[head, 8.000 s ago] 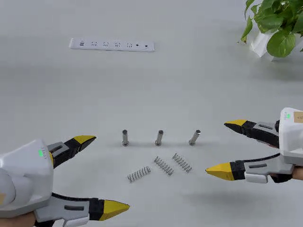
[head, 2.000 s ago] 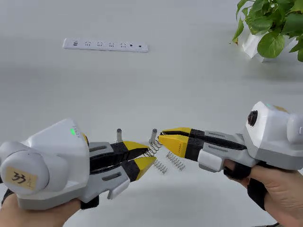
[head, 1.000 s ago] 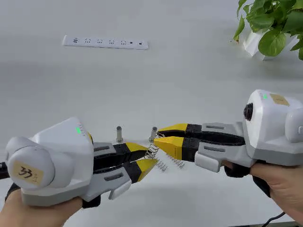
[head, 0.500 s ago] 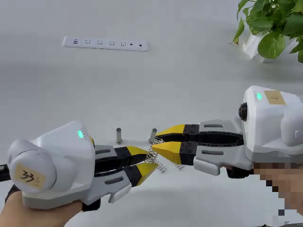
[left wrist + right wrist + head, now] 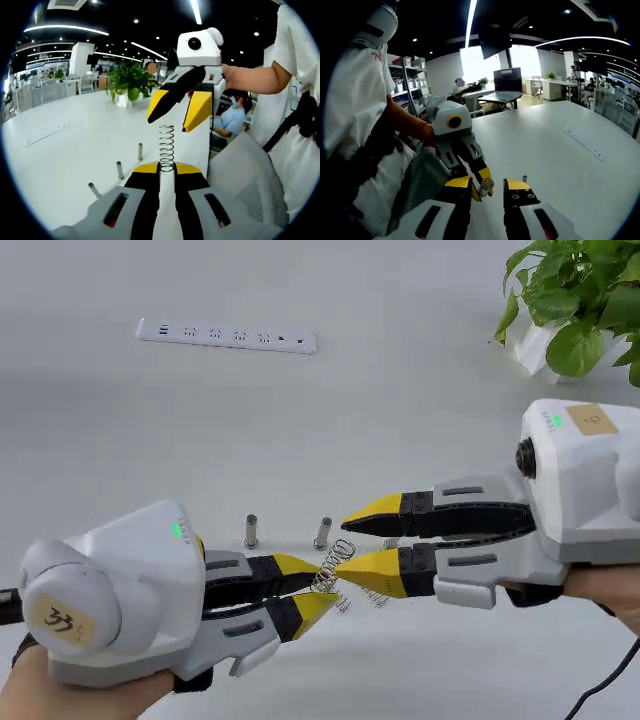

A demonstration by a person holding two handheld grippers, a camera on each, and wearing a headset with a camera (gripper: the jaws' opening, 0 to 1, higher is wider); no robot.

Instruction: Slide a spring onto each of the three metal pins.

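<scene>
Gripped a thin coiled steel spring [image 5: 333,565] by one end in the shut yellow-tipped fingers of the left gripper [image 5: 322,582], raised off the white desk [image 5: 400,420] just in front of the row of three short upright metal pins [image 5: 119,169]. Spread the right gripper [image 5: 342,545] fingers open on either side of the spring's free end, probably to steady or re-grip it for threading; contact impossible to tell. Left two more loose springs [image 5: 378,598] lying just in front of the pins. Showed all three pins bare, so none threaded yet.
</scene>
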